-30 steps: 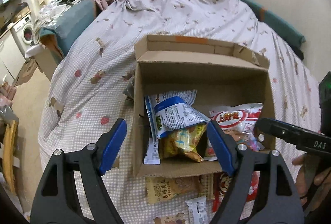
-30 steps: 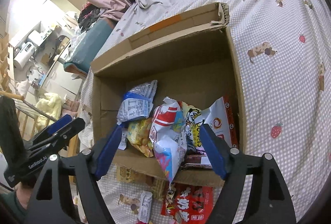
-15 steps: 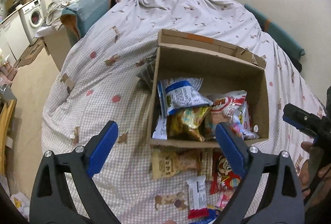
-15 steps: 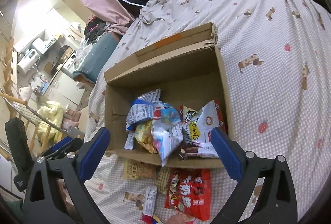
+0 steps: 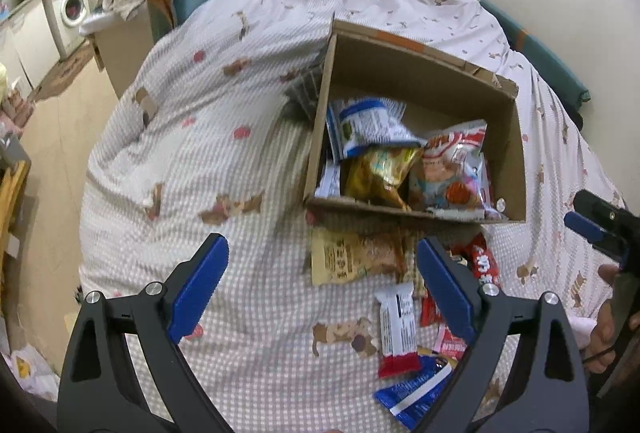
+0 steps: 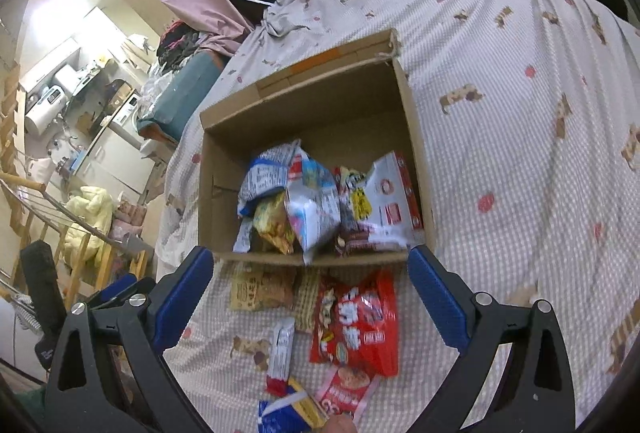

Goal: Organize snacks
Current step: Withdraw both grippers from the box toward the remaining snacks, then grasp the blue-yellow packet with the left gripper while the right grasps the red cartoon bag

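**Kid:** What do we pick up next?

**Helper:** Both grabbers are wide open and hold nothing. The left gripper (image 5: 320,279) hangs over the checked bed cover (image 5: 208,137). The right gripper (image 6: 310,291) hangs over the big red snack bag (image 6: 356,321), which lies just in front of the brown cardboard box (image 6: 224,161).

**Kid:** How do I do it well?

**Helper:** I'd come straight down, pinch the bag's middle softly, then drop it in the box's empty back part.

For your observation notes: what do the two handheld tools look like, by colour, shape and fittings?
Both the left tool and the right tool have black, angular frames with triangular cut-outs, two long blue pads each, and silver round screw heads at the joints.
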A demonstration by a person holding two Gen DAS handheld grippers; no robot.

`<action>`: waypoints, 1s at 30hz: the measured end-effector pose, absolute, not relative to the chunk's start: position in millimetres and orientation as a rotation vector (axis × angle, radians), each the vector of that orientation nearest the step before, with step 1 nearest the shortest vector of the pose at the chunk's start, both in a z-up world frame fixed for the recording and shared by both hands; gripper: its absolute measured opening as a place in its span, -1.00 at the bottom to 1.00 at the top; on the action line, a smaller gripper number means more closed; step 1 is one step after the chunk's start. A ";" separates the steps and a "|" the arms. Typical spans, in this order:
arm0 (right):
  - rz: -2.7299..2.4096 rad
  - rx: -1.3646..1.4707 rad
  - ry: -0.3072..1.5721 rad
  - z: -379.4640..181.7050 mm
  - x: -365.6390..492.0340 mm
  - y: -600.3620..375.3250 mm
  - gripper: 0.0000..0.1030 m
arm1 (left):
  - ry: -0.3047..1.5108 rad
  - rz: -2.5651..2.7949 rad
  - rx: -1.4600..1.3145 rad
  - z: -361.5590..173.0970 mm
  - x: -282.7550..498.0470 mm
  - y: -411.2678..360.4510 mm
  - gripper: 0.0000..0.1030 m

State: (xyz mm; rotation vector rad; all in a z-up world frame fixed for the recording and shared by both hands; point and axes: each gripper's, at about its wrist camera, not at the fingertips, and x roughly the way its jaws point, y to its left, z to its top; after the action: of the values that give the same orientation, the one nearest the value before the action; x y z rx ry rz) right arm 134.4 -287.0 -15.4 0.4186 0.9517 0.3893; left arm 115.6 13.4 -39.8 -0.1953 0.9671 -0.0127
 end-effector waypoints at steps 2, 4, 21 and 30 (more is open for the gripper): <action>0.379 0.420 0.966 -18.5 130.0 -287.3 0.94 | 0.981 -0.022 -0.206 -43.3 113.3 13.2 0.81; 0.373 0.424 0.980 -22.2 124.4 -287.7 0.94 | 1.006 -0.040 -0.207 -47.8 111.4 10.7 0.81; 0.277 0.429 1.052 -49.6 90.7 -315.6 0.94 | 1.339 -0.629 0.273 -129.3 39.4 -148.2 0.77; 0.258 0.419 1.058 -53.4 85.9 -322.3 0.94 | 1.338 -0.578 0.364 -145.7 45.7 -161.5 -0.24</action>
State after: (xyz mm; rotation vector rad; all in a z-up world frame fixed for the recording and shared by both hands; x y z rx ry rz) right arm 85.9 -322.3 -53.4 0.4194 1.0578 0.2578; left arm 45.7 -161.5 -145.7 0.3640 1.3385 -0.5778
